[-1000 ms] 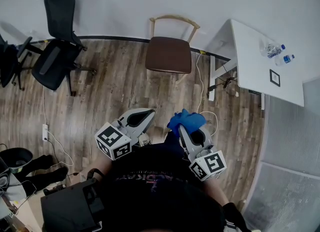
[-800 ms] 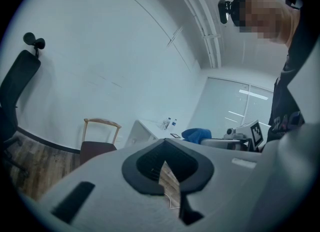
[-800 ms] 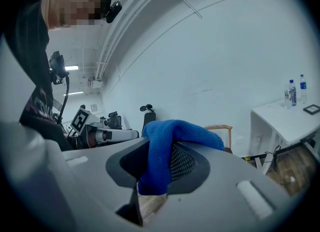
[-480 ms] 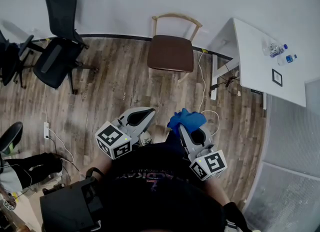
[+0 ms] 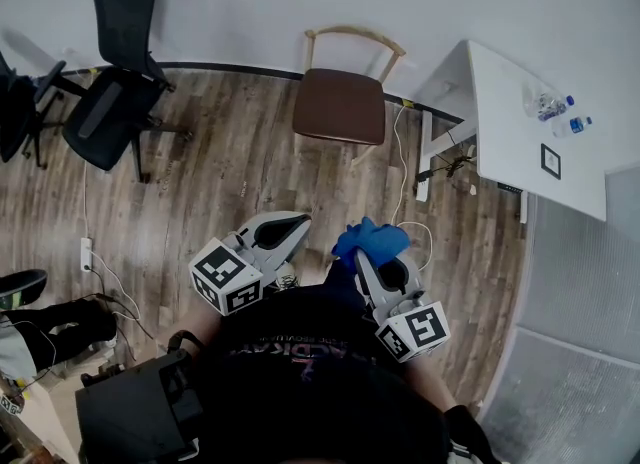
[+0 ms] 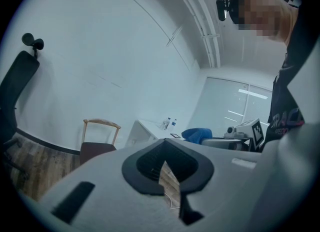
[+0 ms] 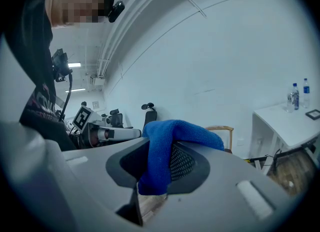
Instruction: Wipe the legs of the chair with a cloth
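Blue cloth (image 5: 372,240) clamped in right gripper (image 7: 159,171) — chair (image 5: 340,104) well ahead.

No text, label or number can be read anywhere

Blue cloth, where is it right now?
In the head view the blue cloth is pinched in the right gripper, just in front of the person, above the wooden floor. The brown chair stands farther ahead by the wall.
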`<state>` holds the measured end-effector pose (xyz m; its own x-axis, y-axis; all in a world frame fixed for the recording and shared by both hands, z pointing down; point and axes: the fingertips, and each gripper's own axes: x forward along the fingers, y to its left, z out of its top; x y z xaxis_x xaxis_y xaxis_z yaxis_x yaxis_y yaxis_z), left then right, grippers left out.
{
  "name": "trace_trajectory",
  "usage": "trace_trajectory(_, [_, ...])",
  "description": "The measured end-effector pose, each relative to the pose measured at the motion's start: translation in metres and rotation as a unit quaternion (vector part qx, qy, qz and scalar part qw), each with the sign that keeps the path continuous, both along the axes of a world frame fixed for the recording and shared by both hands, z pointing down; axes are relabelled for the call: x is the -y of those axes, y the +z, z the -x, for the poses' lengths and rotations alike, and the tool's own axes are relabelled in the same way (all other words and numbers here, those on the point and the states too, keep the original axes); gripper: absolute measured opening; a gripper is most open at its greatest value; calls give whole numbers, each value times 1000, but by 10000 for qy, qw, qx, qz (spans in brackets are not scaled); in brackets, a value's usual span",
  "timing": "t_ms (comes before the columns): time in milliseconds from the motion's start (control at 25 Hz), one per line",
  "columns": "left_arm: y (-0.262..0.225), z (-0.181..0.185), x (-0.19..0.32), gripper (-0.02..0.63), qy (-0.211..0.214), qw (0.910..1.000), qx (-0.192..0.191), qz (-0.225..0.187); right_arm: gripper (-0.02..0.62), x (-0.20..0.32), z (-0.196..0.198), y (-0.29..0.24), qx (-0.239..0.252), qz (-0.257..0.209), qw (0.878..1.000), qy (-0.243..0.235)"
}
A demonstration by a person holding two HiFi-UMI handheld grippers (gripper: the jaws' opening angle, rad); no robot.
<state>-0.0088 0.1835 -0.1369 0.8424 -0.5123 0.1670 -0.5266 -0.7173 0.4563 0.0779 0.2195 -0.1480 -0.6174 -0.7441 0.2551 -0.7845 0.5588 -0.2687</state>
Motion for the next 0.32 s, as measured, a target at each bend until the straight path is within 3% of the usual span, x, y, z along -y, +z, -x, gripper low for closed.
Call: trace_trajectory(320, [2,8,4,8,-48,10000,-45,16,97,4,6,2,-60,8,10000,-3])
